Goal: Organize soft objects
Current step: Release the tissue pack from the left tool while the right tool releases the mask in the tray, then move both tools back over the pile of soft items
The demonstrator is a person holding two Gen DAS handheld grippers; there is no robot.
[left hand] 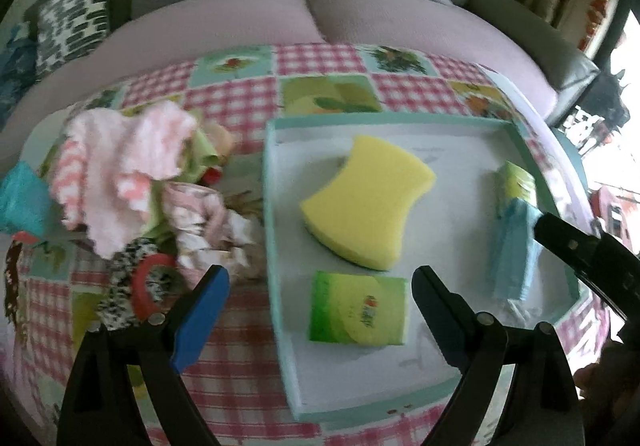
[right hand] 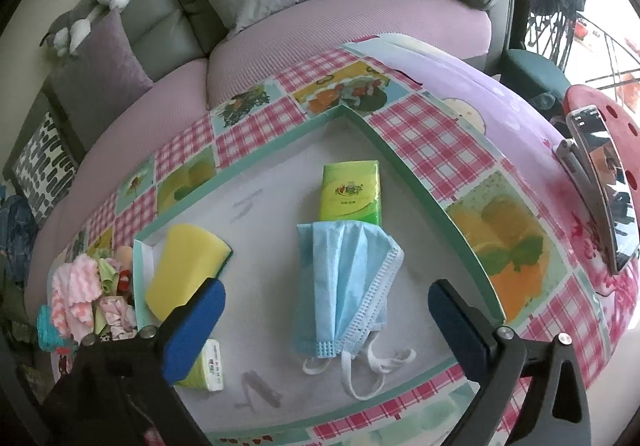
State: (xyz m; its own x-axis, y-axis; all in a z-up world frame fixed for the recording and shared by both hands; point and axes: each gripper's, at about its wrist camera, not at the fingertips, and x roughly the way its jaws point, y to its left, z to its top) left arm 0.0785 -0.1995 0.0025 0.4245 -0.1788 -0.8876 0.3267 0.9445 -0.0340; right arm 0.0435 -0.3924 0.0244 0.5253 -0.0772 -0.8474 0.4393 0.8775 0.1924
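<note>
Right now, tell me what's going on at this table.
A person is sorting soft things into a shallow tray with two handheld grippers. Both the left gripper and right gripper are open and empty. In the tray lie a yellow sponge, two green tissue packs and a blue face mask. A pile of cloths waits beside it.

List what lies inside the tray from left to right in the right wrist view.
Yellow sponge → blue face mask, with a green tissue pack just behind it → the tray's right wall.
</note>
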